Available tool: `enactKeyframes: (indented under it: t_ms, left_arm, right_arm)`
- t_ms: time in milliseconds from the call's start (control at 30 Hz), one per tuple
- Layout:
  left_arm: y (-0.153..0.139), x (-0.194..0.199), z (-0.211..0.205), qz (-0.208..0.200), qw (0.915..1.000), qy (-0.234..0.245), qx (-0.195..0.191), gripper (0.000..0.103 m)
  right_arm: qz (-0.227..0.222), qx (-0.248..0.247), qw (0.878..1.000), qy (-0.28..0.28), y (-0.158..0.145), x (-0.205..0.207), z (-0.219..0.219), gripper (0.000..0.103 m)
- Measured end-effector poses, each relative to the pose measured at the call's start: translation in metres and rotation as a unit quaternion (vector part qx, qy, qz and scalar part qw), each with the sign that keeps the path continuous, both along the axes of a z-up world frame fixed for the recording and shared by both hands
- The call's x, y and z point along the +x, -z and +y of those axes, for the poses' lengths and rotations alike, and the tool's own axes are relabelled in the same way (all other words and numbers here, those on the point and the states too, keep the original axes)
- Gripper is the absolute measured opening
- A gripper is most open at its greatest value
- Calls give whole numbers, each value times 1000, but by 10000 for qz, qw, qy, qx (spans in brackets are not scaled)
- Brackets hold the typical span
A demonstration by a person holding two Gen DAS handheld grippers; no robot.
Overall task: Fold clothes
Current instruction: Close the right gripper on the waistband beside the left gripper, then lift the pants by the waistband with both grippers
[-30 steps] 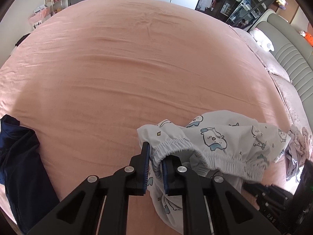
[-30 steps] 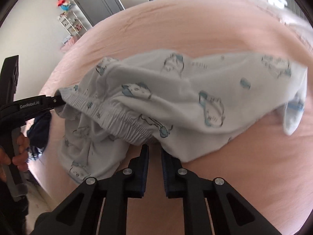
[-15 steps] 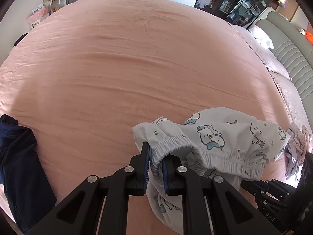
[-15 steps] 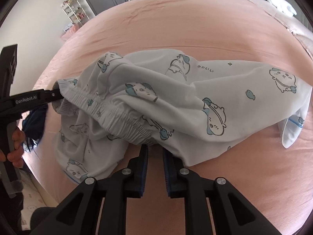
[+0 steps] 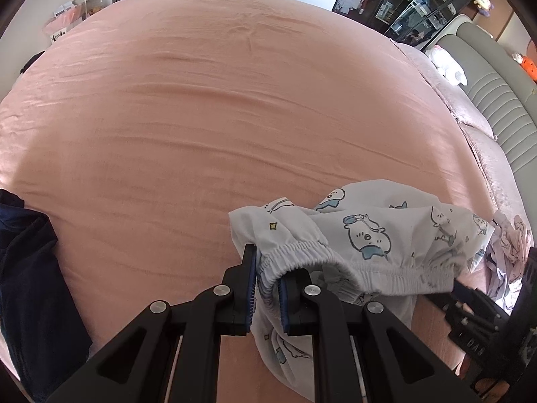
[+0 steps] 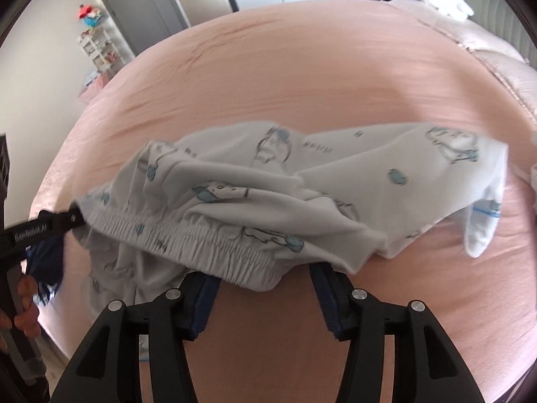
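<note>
The left claw (image 5: 266, 285) was clamped on the elastic waistband of the white cartoon-print pants (image 5: 386, 238), which lay at about 4 o'clock on the pink bed (image 5: 218, 117). The right claw (image 6: 265, 297) was opening, its pads spread either side of the waistband, not pressing it. A dark blue garment (image 5: 27, 268) lay at 8 o'clock.

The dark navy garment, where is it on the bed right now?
In the left wrist view the navy garment lies at the left edge of the pink bed, apart from the white printed pants at lower right.
</note>
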State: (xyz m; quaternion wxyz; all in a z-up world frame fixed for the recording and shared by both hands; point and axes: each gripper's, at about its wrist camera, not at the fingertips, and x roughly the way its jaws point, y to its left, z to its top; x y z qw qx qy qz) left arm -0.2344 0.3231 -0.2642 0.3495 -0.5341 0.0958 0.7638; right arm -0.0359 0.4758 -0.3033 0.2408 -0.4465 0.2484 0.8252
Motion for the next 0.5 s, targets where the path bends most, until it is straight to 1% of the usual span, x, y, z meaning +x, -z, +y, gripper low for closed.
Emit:
enactKeyframes:
  t_ms: [67, 200, 300, 333, 433, 500]
  left_arm:
    - [1, -1, 0, -22, 10000, -14, 14, 10]
    - [6, -1, 1, -16, 10000, -70, 6, 10]
    - [11, -1, -1, -100, 9998, -182, 34, 10]
    - [13, -2, -3, -133, 9996, -233, 69, 10]
    - [16, -7, -11, -258, 9980, -466, 349, 10]
    - [20, -9, -16, -385, 9963, -585, 494, 10]
  right_arm:
    - [-46, 250, 9995, 207, -4, -4, 2, 53]
    - [-112, 410, 9981, 453, -3, -17, 11, 53]
    - [-230, 549, 9965, 579, -1, -21, 16, 53]
    - [-262, 598, 9961, 602, 0, -23, 14, 53]
    - [-302, 767, 9946, 636, -1, -20, 14, 52]
    - [-316, 772, 9943, 663, 2, -19, 12, 52]
